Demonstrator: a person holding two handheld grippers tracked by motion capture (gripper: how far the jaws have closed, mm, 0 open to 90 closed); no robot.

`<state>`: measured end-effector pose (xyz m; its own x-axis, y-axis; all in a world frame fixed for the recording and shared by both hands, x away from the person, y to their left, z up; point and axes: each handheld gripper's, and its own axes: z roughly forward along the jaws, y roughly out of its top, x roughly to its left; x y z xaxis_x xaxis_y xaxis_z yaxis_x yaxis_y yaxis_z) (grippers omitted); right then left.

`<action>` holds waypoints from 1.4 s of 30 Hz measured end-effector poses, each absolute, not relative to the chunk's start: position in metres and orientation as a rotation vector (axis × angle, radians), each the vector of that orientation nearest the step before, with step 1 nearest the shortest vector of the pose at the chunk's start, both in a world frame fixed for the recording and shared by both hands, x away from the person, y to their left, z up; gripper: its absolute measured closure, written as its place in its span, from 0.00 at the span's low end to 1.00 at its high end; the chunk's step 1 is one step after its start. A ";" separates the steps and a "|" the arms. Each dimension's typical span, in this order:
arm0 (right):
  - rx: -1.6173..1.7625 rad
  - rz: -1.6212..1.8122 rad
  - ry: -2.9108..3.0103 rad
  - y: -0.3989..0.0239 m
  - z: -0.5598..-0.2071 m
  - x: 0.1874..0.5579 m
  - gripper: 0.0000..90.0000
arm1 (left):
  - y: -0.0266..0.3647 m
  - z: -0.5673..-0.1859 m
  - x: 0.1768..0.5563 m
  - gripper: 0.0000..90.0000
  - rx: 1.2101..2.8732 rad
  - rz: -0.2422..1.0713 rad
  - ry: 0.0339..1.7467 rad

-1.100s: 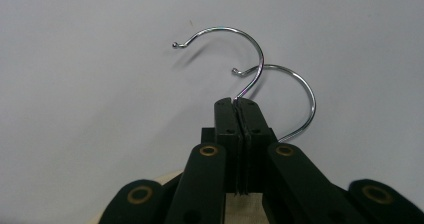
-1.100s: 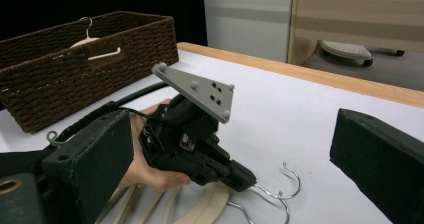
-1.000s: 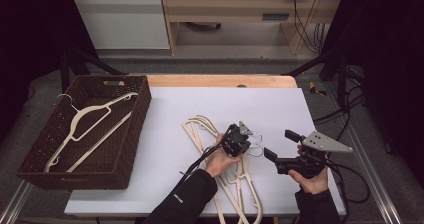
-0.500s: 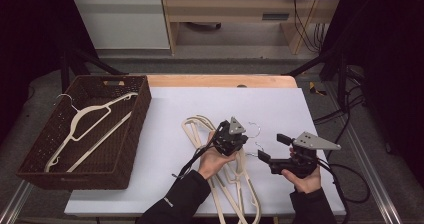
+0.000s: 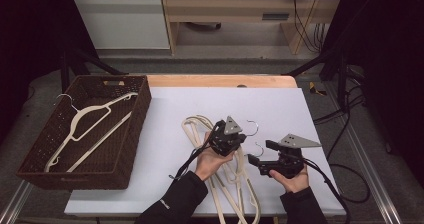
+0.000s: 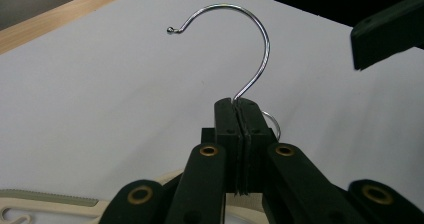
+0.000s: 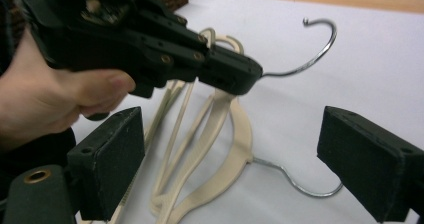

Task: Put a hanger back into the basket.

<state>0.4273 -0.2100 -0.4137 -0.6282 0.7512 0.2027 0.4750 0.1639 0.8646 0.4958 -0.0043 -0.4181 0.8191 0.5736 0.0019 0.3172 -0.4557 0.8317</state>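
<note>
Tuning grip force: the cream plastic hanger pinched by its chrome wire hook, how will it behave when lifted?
The cream plastic hanger probably lifts light: its arms are thin. The left gripper, shut on the smooth chrome wire hook, may let it swivel or slip. It lies tangled with other cream hangers, so it may drag them.

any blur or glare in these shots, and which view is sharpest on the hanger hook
Left gripper view is sharpest: the metal hook is crisp with thin glints. Right gripper view is soft, with the left gripper close and blurred. High view is evenly lit on the white table, dark surroundings, no strong glare.
</note>
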 end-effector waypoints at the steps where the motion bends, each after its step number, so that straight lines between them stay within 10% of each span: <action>1: 1.196 1.445 2.175 -0.208 -0.415 0.428 0.15 | -0.004 -0.418 0.495 0.99 2.080 0.352 0.656; 31: 1.354 1.534 2.308 -0.181 -0.449 0.449 0.82 | 0.000 -0.415 0.489 0.99 2.055 0.362 0.651; 42: 1.429 1.583 2.313 -0.182 -0.448 0.450 0.87 | 0.014 -0.403 0.486 0.87 2.021 0.337 0.647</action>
<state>0.4503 -0.1817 -0.4477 -0.5874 0.6657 0.4603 0.6702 0.0812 0.7377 0.4857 0.0141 -0.4032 0.8218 0.5693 -0.0246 0.3067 -0.4056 0.8611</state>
